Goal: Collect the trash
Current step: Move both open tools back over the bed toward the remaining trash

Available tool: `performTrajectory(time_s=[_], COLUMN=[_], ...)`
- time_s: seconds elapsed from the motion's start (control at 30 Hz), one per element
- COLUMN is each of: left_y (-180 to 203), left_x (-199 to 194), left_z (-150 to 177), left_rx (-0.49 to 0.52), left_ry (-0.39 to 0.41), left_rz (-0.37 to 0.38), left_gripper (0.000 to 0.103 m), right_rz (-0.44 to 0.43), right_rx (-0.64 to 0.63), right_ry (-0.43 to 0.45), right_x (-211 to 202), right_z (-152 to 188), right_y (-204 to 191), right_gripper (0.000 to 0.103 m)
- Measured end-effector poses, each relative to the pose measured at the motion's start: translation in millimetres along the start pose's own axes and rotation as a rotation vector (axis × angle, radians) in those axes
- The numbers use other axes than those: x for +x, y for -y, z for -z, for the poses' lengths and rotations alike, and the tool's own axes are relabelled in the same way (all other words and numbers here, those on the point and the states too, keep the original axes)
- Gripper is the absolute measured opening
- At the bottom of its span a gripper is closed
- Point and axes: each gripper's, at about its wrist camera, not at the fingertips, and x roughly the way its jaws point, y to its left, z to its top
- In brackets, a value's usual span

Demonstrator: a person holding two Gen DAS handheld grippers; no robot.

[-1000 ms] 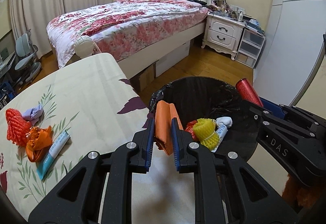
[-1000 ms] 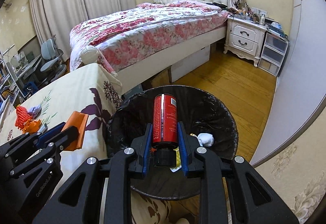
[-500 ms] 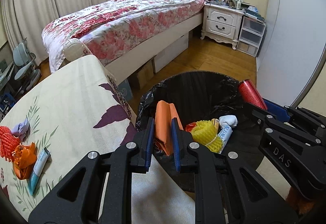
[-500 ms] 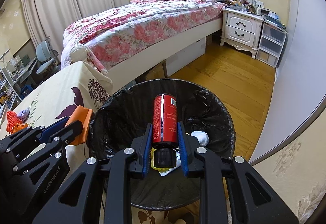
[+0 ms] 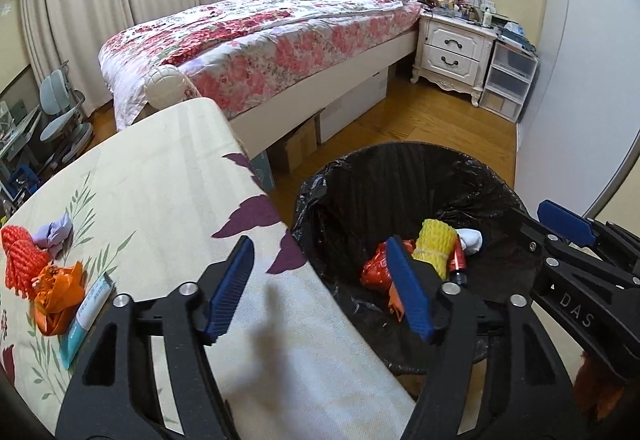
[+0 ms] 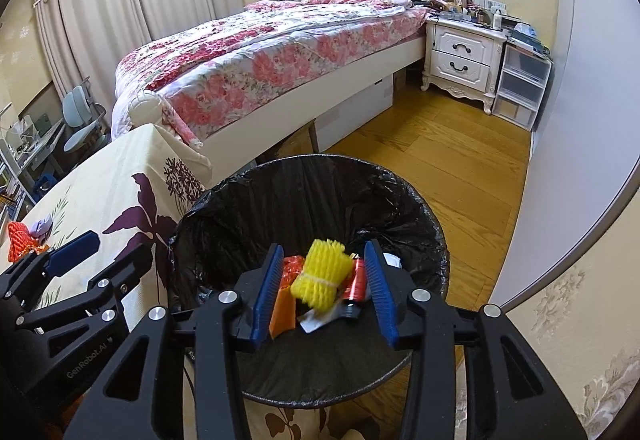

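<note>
A black-lined trash bin [image 5: 400,176] [image 6: 404,200] stands beside the table. In it lie a yellow foam net [image 5: 435,248] [image 6: 319,272], a red can [image 6: 357,280] [image 5: 458,260], an orange packet [image 6: 285,310] [image 5: 394,298], red wrapper and white scraps. My left gripper [image 5: 320,284] is open and empty at the table edge next to the bin. My right gripper [image 6: 324,292] is open and empty above the bin. On the table's left lie a red net [image 5: 22,256], orange wrapper [image 5: 56,296], purple scrap [image 5: 56,232] and blue-white tube [image 5: 86,312].
The table [image 5: 160,176] has a cream floral cloth. Behind stand a bed [image 5: 260,32] with boxes under it, a white nightstand [image 5: 456,52], plastic drawers [image 5: 508,80] and a chair [image 5: 60,112] at far left. Wooden floor [image 6: 440,152] surrounds the bin.
Both grippers opened. The orange packet left my left gripper and the red can left my right gripper; both now lie in the bin.
</note>
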Motion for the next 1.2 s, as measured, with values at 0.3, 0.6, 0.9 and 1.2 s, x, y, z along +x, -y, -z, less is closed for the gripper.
performTrajectory(time_s=[0.3,0.6,0.9,1.2], left_y=[-35.1,-88.7,-144.6,-168.2], left_x=[-28.9,-58.8,-75.1,-71.2], left_z=[21.7,49.5,74.4,72.0], left_rx=[-0.071,-0.154,-0.242,-0.257], left_ry=[0.006,0.008,-0.008,-0.004], left_rz=[-0.049,-0.144,-0.215,-0.225], left_gripper=[0.070,0.071,0.071,0.071], right_rz=[-0.030,-0.110,-0.179,-0.199], right_rx=[-0.033,-0.106,-0.203,-0.245], right_ry=[-0.007,-0.035,-0.057,-0.076], right_x=[-9.5,-14.7,-16.9,-9.0], right_z=[12.1,28.5,41.5,39.7], right_y=[-27.6,-76.9,-130.3,-157.2], right_gripper=[0.059,0.060,0.060,0.060])
